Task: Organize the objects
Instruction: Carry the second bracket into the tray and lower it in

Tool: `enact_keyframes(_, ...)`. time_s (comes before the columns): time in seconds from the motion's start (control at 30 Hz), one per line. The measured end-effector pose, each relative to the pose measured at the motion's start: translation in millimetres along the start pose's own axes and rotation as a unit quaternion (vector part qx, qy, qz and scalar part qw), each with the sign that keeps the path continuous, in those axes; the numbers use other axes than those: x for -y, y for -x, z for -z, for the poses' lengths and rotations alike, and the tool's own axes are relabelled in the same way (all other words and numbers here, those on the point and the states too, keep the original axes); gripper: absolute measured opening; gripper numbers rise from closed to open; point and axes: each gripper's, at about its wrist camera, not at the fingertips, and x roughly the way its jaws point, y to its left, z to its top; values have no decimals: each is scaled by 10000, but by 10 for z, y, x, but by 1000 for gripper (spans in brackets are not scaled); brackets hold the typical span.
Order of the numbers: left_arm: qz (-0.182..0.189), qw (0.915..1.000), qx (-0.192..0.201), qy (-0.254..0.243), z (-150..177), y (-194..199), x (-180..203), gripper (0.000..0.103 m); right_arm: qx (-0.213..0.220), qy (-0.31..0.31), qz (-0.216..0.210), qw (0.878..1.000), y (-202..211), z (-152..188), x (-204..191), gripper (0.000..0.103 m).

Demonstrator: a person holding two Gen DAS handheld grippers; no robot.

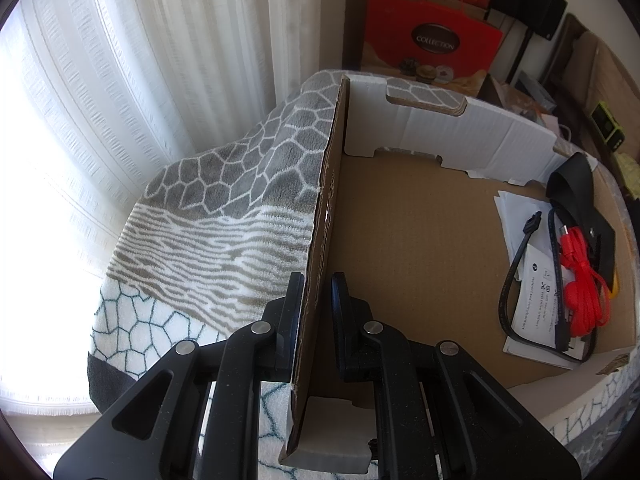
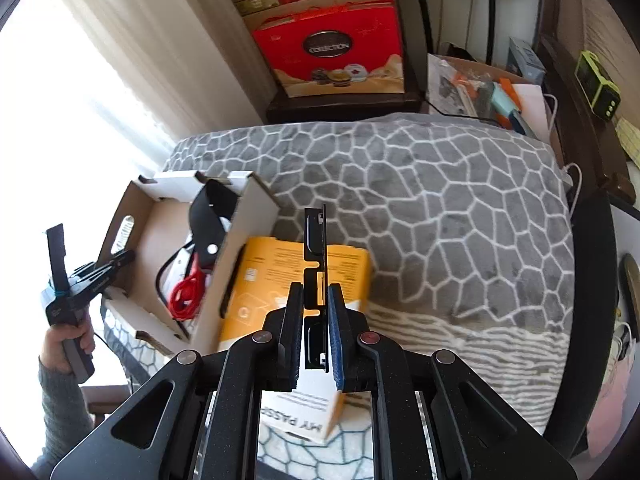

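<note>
A thin black bracket [image 2: 315, 264] is clenched upright in the right gripper [image 2: 314, 320]; the cardboard box [image 2: 248, 204], its wall gripped by the left gripper [image 1: 316, 304], lies ahead-left, nearer the left hand

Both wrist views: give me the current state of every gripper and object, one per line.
left gripper: shut on the cardboard box's side wall.
right gripper: shut on a thin black plate, held upright.
cardboard box: open-topped, resting on the patterned blanket.
red cable: coiled inside the box.
black cable: inside the box, on papers.
black strap: leaning against the box's wall.
yellow package: lying flat beside the box.
</note>
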Motion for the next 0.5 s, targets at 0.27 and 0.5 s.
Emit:
enact_keyframes(0.27,6,10000,13,0,7,3,4,11,-214,-102,-618,9978,-272,-13,-460,11)
enact_keyframes(0.5,27,10000,11,13,1,10,3,11,-350,-202,-668,9970,-475,-6,-610,11)
